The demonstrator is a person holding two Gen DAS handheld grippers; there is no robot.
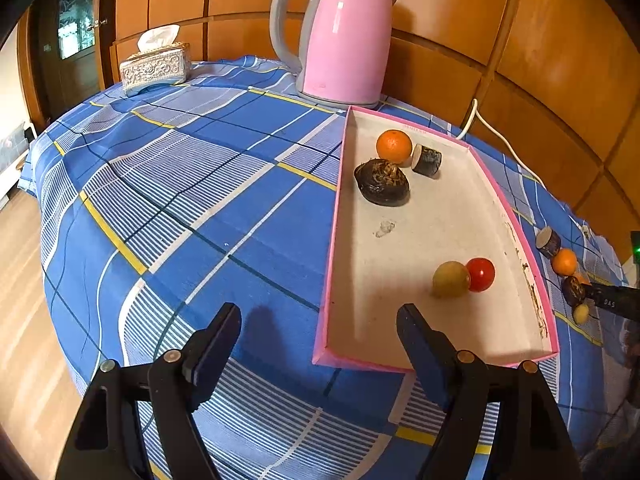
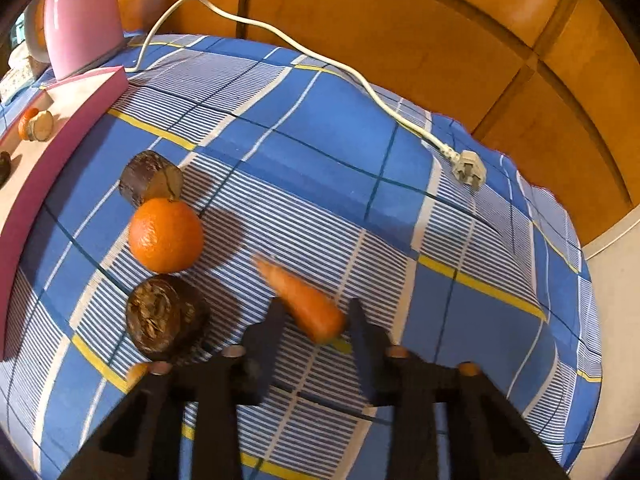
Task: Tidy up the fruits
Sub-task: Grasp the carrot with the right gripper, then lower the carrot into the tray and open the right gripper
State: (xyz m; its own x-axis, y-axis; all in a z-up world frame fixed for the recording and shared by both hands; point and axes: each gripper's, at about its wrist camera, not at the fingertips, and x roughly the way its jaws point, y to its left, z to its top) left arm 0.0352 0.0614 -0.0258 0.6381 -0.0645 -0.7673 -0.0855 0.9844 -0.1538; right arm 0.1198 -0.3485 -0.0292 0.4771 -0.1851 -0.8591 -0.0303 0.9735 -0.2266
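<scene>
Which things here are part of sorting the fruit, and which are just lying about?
Part of the job: pink tray, oranges, red and green fruit, dark pieces, carrot in the right gripper.

Lying about: kettle, tissue box, plug.

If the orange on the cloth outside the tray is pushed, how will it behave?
The orange is round, so it would probably roll. A dark cut piece and a dark round fruit beside it may stop it. Its skin looks firm, likely not fragile.
</scene>
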